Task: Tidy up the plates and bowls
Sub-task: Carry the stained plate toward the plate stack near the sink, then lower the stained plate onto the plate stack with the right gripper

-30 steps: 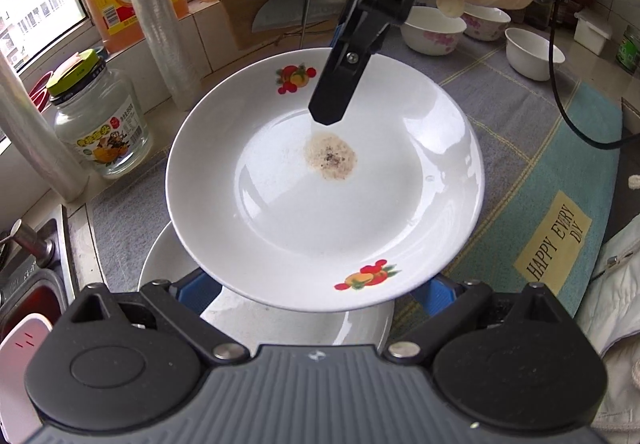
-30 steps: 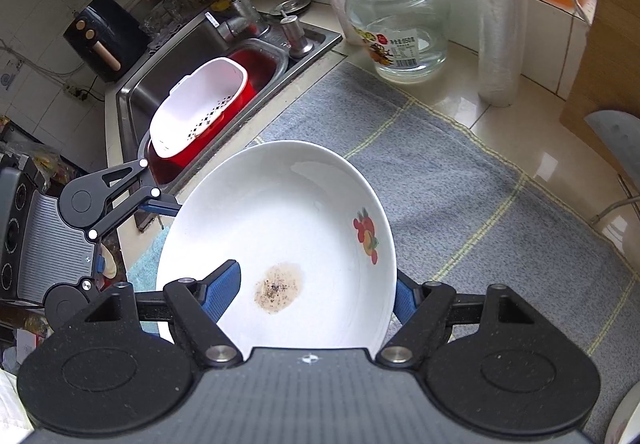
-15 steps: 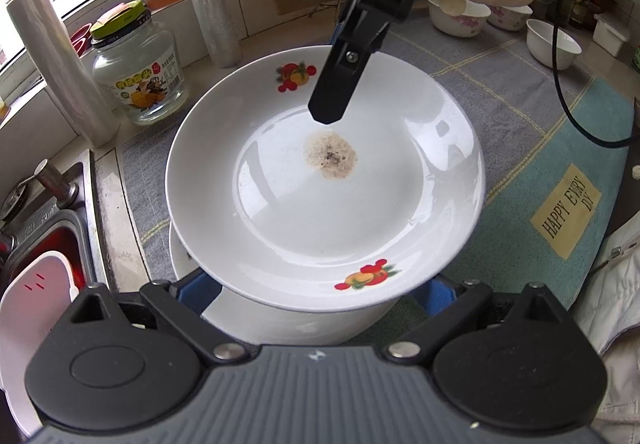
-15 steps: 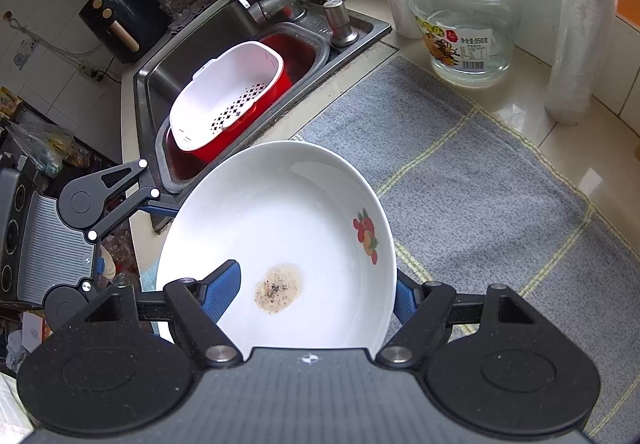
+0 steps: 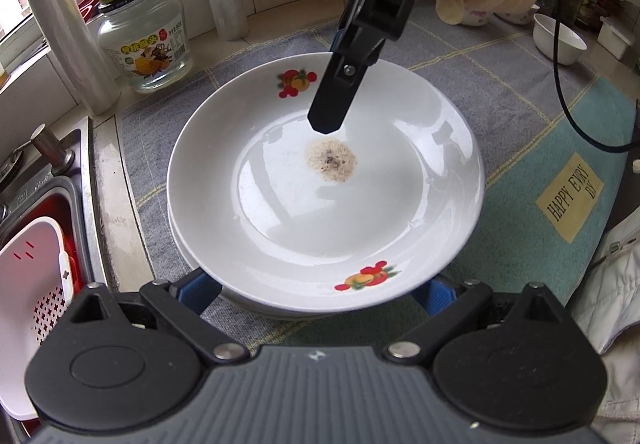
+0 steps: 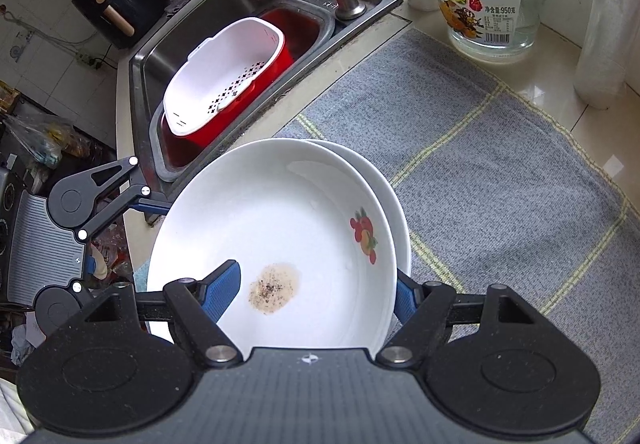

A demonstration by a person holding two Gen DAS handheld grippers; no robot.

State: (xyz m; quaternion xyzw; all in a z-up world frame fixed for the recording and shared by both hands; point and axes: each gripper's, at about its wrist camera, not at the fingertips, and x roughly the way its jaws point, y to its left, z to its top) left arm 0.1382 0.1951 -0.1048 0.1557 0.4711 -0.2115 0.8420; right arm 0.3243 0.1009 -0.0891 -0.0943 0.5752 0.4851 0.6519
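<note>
A white plate (image 5: 328, 200) with fruit prints and a brown stain in its middle is held level just above a second white plate (image 5: 188, 244), whose rim shows under it. It also shows in the right wrist view (image 6: 280, 228), with the lower plate (image 6: 396, 212) peeking out on the right. My right gripper (image 6: 316, 296) is shut on the stained plate's rim, one finger (image 5: 332, 104) lying inside the plate. My left gripper (image 5: 320, 296) has a blue pad on each side under the plate's near rim; whether it grips is unclear.
A grey checked mat (image 6: 500, 180) covers the counter. A glass jar (image 5: 144, 40) and film rolls (image 5: 60, 32) stand at the back. The sink with a red and white basket (image 6: 228, 80) is on the left. Small white bowls (image 5: 558, 38) sit at the far right.
Both grippers carried the stained plate toward the sink side and lowered it over the second plate, which now lies almost wholly beneath it.
</note>
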